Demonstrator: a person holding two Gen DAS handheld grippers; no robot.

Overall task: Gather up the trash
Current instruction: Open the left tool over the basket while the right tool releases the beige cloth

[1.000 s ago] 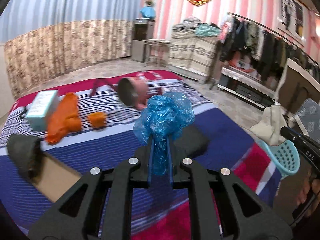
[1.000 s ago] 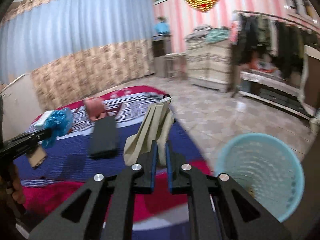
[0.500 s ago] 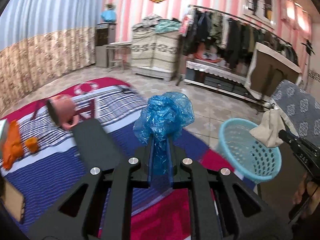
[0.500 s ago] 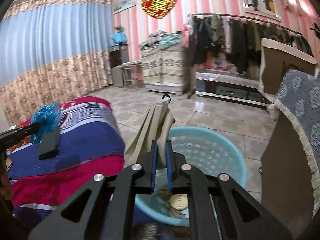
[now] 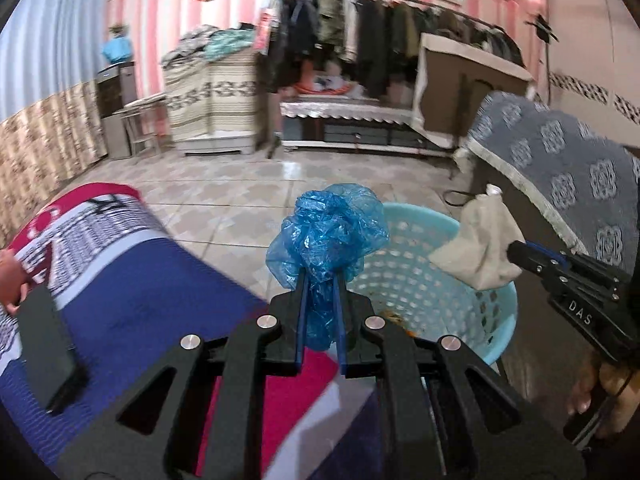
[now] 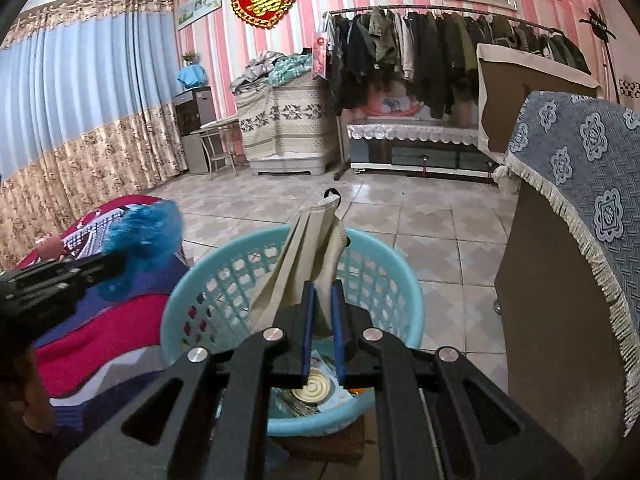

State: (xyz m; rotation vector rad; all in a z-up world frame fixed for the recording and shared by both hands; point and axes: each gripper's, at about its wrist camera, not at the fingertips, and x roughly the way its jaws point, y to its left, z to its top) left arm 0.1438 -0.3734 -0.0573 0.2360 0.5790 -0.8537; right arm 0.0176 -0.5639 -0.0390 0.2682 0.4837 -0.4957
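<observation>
My left gripper (image 5: 320,284) is shut on a crumpled blue plastic bag (image 5: 328,236), held just short of the near rim of a light blue plastic basket (image 5: 424,280). My right gripper (image 6: 323,292) is shut on a beige folded paper bag (image 6: 308,256) and holds it over the basket (image 6: 200,300), which has a tin lid and scraps in its bottom. The right gripper (image 5: 516,252) with the beige bag (image 5: 476,252) shows at the basket's right in the left wrist view. The left gripper with the blue bag (image 6: 140,240) shows at the left in the right wrist view.
A bed with a blue, red and striped blanket (image 5: 120,300) lies left of the basket, with a black flat object (image 5: 44,352) on it. A cabinet under a grey patterned cloth (image 6: 580,200) stands right of the basket. Tiled floor (image 6: 400,208), a clothes rack and furniture lie beyond.
Both grippers have swung right from the bed toward the basket, each still holding its bag. The beige bag is now over the basket; the blue bag has reached its rim.
</observation>
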